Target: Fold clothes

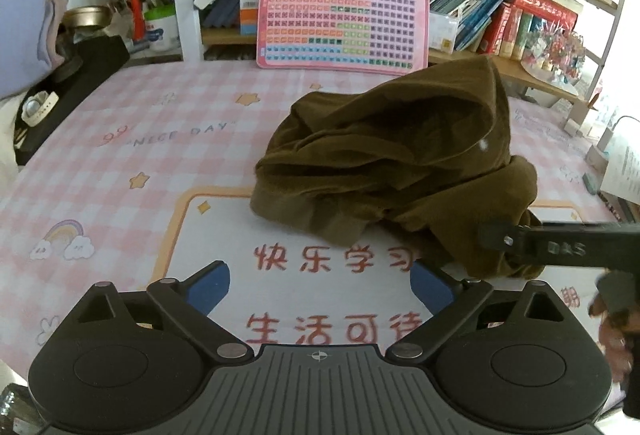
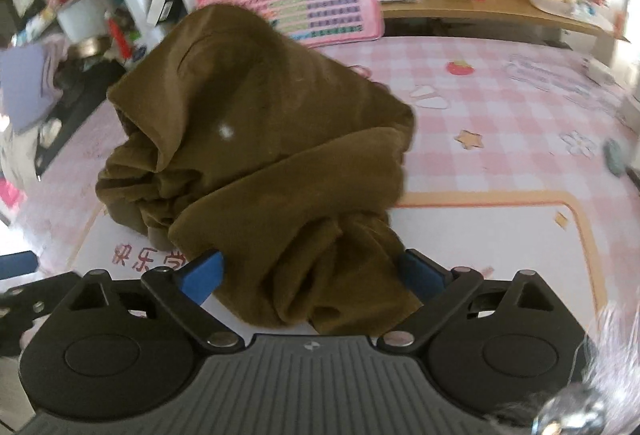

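Observation:
A crumpled olive-brown garment (image 1: 392, 163) lies in a heap on the pink checked table mat (image 1: 120, 155). My left gripper (image 1: 320, 289) is open and empty, low over the mat just in front of the heap. My right gripper (image 2: 312, 275) is open, its blue pads (image 2: 208, 271) standing wide on either side of a hanging fold of the garment (image 2: 280, 163). The fold lies between the jaws without being pinched. The right gripper also shows in the left wrist view (image 1: 552, 247) at the garment's right edge.
A pink keyboard toy (image 1: 340, 15) leans against shelves of books (image 1: 500, 11) behind the mat. A black bag with a white watch (image 1: 36, 109) and a purple sleeve (image 1: 24, 43) are at the left. Boxes and papers (image 1: 616, 163) sit at the right edge.

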The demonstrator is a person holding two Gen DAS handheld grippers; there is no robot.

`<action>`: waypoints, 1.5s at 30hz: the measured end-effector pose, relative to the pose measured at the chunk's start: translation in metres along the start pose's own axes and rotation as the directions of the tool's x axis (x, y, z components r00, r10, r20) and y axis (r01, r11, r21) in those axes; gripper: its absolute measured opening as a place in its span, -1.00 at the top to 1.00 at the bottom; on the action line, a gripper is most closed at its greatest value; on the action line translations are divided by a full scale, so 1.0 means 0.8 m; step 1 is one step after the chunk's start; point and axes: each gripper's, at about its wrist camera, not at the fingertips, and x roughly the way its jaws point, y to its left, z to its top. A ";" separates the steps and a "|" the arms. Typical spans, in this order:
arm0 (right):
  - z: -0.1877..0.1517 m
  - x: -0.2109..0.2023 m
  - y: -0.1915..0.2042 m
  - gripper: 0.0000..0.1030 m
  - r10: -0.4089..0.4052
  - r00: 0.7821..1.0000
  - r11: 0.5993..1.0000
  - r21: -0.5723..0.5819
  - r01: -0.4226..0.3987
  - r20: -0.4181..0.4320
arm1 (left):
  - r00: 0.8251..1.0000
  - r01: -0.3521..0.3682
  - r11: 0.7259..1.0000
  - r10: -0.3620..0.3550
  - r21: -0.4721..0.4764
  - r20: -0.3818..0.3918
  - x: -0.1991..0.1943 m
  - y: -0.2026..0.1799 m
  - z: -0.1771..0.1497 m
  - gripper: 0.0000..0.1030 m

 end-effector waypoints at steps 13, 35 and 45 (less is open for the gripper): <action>0.078 -0.087 0.132 0.87 0.377 0.905 0.920 0.037 -0.391 0.195 | 0.999 0.032 0.998 -0.029 -0.061 0.044 -0.020 0.105 -0.005 -0.91; 0.138 -0.126 0.098 0.85 -0.045 0.911 0.855 0.487 -0.177 0.411 | 0.977 0.042 0.926 0.040 -0.374 0.210 -0.068 0.283 -0.002 -0.92; 0.005 -0.044 0.002 0.02 -0.060 0.996 0.814 0.575 0.086 -0.064 | 0.996 0.063 0.970 -0.045 -0.233 0.081 -0.015 0.225 0.015 -0.92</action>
